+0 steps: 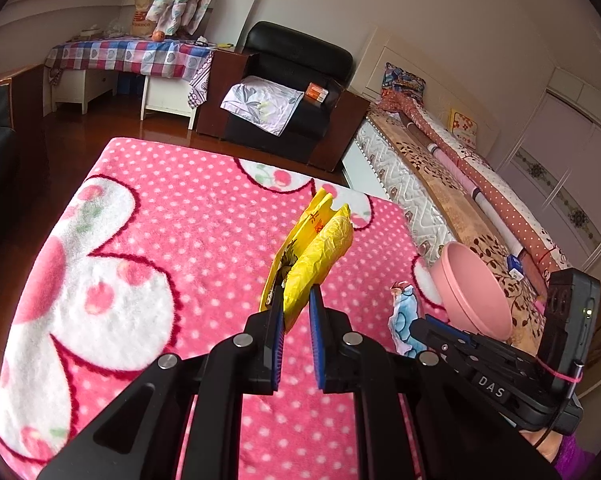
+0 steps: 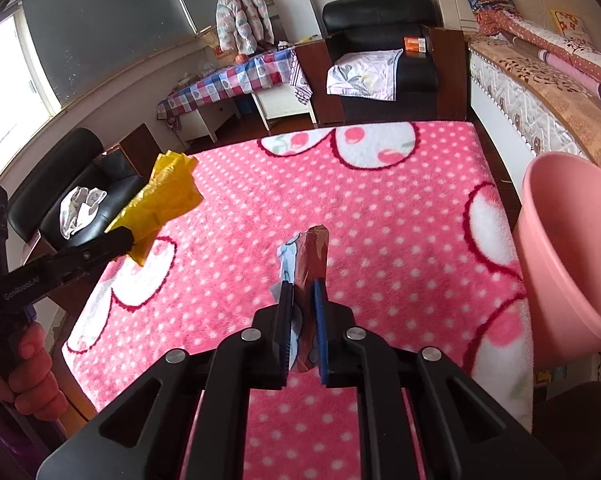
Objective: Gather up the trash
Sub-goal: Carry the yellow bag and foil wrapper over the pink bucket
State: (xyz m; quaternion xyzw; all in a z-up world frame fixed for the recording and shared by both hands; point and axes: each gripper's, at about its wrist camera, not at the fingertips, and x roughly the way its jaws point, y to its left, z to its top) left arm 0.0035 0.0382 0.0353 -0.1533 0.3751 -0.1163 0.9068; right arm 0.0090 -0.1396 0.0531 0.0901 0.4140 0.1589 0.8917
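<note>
Yellow, crinkled plastic wrapper stands pinched between the fingers of the left gripper, lifted above the pink dotted blanket that covers the desk. To its right, the right gripper has its fingers closed on a brown and pale blue wrapper, also held clear of the blanket. A pink plastic bin stands at the blanket's right edge, near the bed. Beyond the desk sits a black armchair.

Below me a pink polka-dot blanket with cherries, upper centre a black armchair holding a floral cloth, upper left a checkered tablecloth, a bed along my right edge
</note>
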